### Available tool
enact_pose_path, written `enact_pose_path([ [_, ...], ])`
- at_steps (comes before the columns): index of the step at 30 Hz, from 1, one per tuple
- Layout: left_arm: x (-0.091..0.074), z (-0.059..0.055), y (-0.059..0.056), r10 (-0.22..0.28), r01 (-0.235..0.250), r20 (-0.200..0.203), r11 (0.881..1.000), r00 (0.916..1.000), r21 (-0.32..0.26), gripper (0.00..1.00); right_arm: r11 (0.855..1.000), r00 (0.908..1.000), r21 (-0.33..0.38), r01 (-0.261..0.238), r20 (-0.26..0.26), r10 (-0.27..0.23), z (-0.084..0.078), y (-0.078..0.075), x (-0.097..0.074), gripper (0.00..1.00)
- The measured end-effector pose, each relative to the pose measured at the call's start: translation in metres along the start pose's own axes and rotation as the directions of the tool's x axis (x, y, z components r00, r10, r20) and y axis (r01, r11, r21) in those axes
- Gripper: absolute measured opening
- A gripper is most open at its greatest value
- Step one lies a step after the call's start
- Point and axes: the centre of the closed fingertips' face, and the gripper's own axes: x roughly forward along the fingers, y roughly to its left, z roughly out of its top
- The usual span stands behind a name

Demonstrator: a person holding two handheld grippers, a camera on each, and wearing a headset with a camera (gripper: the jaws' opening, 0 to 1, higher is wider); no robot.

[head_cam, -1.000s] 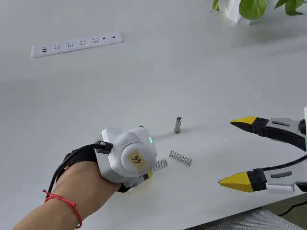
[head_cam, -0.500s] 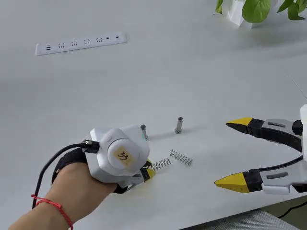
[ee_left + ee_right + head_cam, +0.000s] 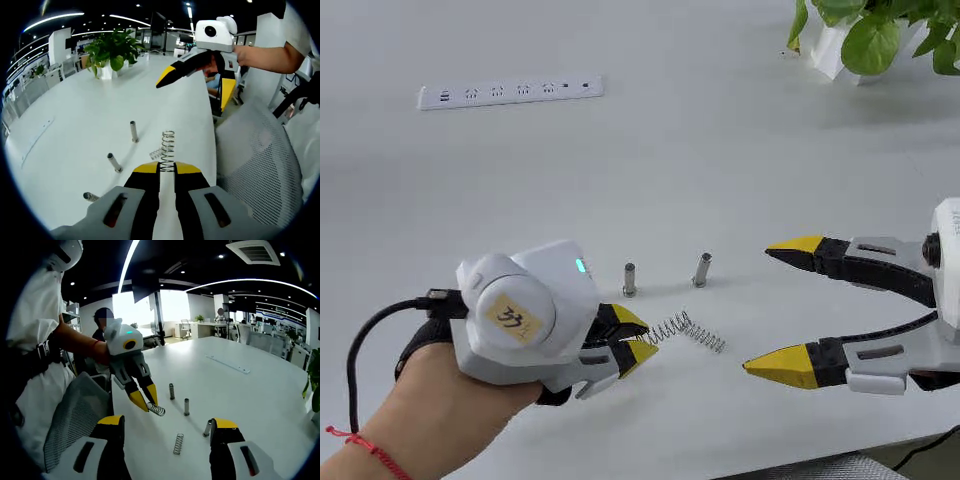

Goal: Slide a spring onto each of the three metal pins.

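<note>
The left gripper (image 3: 642, 338), carried in a hand (image 3: 430, 410) at the near left of the white tabletop (image 3: 720, 160), is seen with its yellow-tipped jaws drawn almost together. They are pinched on one end of a thin coiled steel spring (image 3: 665, 327). This spring is held clear of the surface, with its free end pointed away from the jaws toward the pins. A second coiled steel spring (image 3: 706, 338) is seen lying flat on the tabletop just beyond it. In the head view their ends seem to meet, but in the right gripper view they are shown apart.

Two short grey metal pins are stood upright behind the springs, a left pin (image 3: 629, 279) and a right pin (image 3: 702, 269), both bare. A third pin (image 3: 171, 391) is found in the right gripper view, farthest from that camera. Its surface looks ribbed, though whether a coil is on it cannot be told.

The right gripper (image 3: 760, 307) is held at the right, near the tabletop's front edge, with its jaws spread wide and nothing between them. A white power strip (image 3: 510, 92) is laid at the far left, and a green potted plant (image 3: 870, 35) is set at the far right corner.
</note>
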Motion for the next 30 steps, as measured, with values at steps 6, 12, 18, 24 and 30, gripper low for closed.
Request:
enact_pose_path([
  [6, -0.016, 0.018, -0.005, 0.009, -0.009, 0.103, 1.000, 0.9947, -0.002, 0.07, 0.997, 0.9974, 0.015, -0.072, 0.007, 0.072, 0.022, 0.015, 0.008, 0.49],
  [12, -0.029, 0.034, -0.010, 0.007, -0.006, 0.187, 1.000, 0.9823, -0.005, 0.07, 0.993, 0.9930, 0.017, -0.115, 0.028, 0.115, 0.041, 0.022, 0.015, 0.41],
  [18, -0.039, 0.044, -0.014, 0.008, -0.008, 0.248, 1.000, 0.9688, -0.005, 0.07, 0.988, 0.9879, 0.012, -0.154, 0.024, 0.154, 0.052, 0.029, 0.020, 0.30],
  [24, -0.044, 0.051, -0.017, 0.010, -0.008, 0.287, 1.000, 0.9580, -0.008, 0.07, 0.983, 0.9830, 0.002, -0.183, 0.006, 0.183, 0.056, 0.037, 0.022, 0.20],
  [30, -0.048, 0.053, -0.018, 0.010, -0.007, 0.308, 1.000, 0.9513, -0.013, 0.07, 0.980, 0.9800, 0.005, -0.199, 0.002, 0.199, 0.057, 0.039, 0.023, 0.13],
])
